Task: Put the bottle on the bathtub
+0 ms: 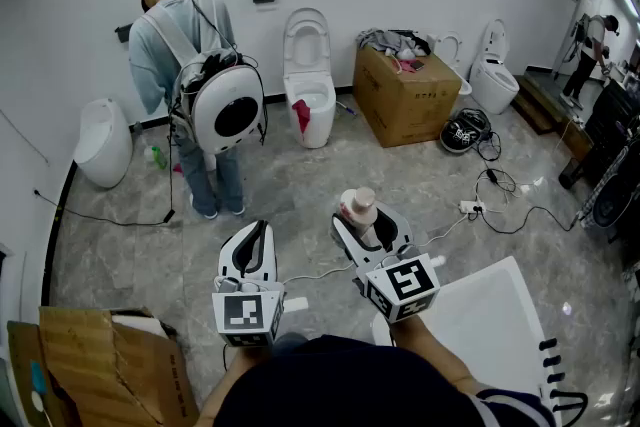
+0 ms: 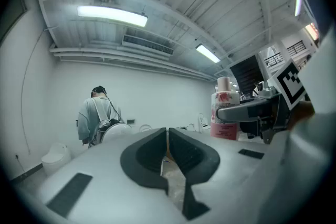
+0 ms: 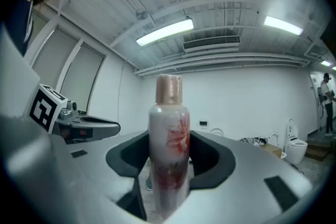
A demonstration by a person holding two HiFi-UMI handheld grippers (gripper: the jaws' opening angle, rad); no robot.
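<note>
white bottle (image 1: 357, 206), pink cap: upright, clamped in right gripper (image 1: 366, 220) over grey floor (image 1: 300, 185), near bathtub (image 1: 495, 310). left gripper (image 1: 256, 235): jaws together, empty. ahead: person (image 1: 185, 65), toilet (image 1: 308, 80), cardboard box (image 1: 405, 95), cables (image 1: 500, 200).

The grey marbled floor (image 1: 330, 185) carries everything. Along the back wall stand a white toilet (image 1: 308, 80) with its lid up, a closed rounded toilet (image 1: 103, 143) at the left and another toilet (image 1: 493, 80) at the right. A cardboard box (image 1: 405, 95) sits between the middle and right toilets, with a black round device (image 1: 465, 130) and tangled cables just beside it. A white power strip (image 1: 470, 207) lies nearer, its cord trailing right. A person (image 1: 195, 85) stands by the left toilet, with a thin black cable (image 1: 100, 218) near the feet. Loose cardboard (image 1: 90, 355) lies at lower left, and the white bathtub (image 1: 495, 310) stands at lower right
</note>
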